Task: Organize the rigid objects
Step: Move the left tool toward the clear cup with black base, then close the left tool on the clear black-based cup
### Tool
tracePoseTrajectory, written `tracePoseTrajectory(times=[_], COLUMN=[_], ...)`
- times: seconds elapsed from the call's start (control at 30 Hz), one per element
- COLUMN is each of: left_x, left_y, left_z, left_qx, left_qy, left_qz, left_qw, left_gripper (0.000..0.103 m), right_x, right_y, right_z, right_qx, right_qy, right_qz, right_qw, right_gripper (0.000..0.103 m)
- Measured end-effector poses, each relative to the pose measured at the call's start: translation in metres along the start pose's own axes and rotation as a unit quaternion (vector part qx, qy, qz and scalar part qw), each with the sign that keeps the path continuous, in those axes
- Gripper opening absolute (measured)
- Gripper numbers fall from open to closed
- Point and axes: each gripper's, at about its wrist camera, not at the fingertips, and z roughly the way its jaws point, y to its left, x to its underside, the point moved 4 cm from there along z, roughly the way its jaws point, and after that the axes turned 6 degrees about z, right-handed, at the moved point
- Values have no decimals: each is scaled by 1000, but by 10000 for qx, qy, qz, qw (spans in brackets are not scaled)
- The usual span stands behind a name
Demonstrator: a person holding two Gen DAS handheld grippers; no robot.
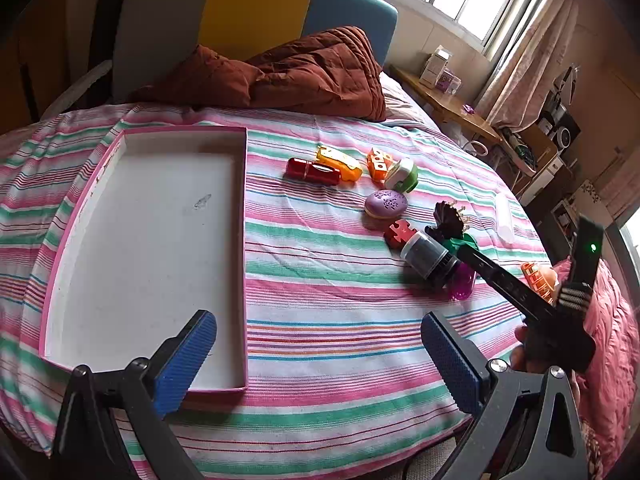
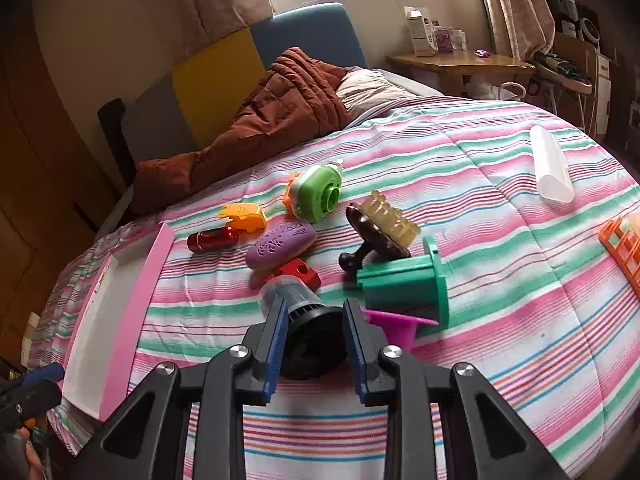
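My right gripper (image 2: pixel 316 308) is shut on a grey-and-black cylinder (image 2: pixel 300 304), its blue pads against the black base; the left wrist view shows this cylinder (image 1: pixel 428 256) among the toys. Beside it lie a red puzzle piece (image 2: pixel 300 272), a purple oval (image 2: pixel 280 246), a green plastic piece (image 2: pixel 404 288) and a magenta piece (image 2: pixel 396 328). A pink-rimmed white tray (image 1: pixel 244 240) sits empty on the left of the bed. Over the tray's near corner and the striped bedspread, my left gripper (image 1: pixel 318 322) stands wide open, holding nothing.
Farther back lie a red cylinder (image 1: pixel 314 172), an orange toy (image 1: pixel 340 162), an orange block (image 1: pixel 378 164), a green-white round toy (image 1: pixel 404 176) and a brown brush (image 1: pixel 450 216). A translucent tube (image 2: pixel 550 168) and an orange crate (image 2: pixel 624 248) sit right. A brown quilt (image 1: pixel 300 72) is heaped at the headboard.
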Motion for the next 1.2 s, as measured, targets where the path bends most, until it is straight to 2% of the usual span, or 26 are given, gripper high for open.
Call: tracePoseTrajectory(times=[0.07,0.17,0.27,0.37,0.43,0.53,0.7,0.9,1.1,1.2], left_x=[0,0,-2,-3,-4,-6,-7,6,26,35], left_y=[0,4,5,-2,-11,-28,-64,-111,-132,-144], left_z=[-1,-3,0,7,13,23,40,54,61,71], left_qx=[-71,-113,-94,113,203,449,697,967,1072,1143], left_qy=[-8,-39,-54,-3,23,66,67,3,80,318], left_qz=[37,17,-33,37,2,95,597,1523,1815,1799], left_qw=[10000,9999,9999,9999,9998,9989,9958,9836,9775,9765], left_gripper=[103,103,103,103,103,103,103,103,103,103], right_x=[1,11,25,38,47,54,53,41,28,25], right_y=[3,1,-10,-33,-46,-56,-52,-59,-86,-94], right_z=[5,-3,-19,-26,-23,-19,-19,-31,-50,-53], right_qx=[280,262,431,645,605,635,483,424,678,711], right_qy=[59,38,24,191,422,552,562,395,85,51], right_qz=[-193,-245,-58,381,628,710,637,792,1061,1201], right_qw=[9994,9993,9991,9970,9953,9939,9952,9952,9920,9902], right_gripper=[28,28,28,29,29,29,33,38,38,38])
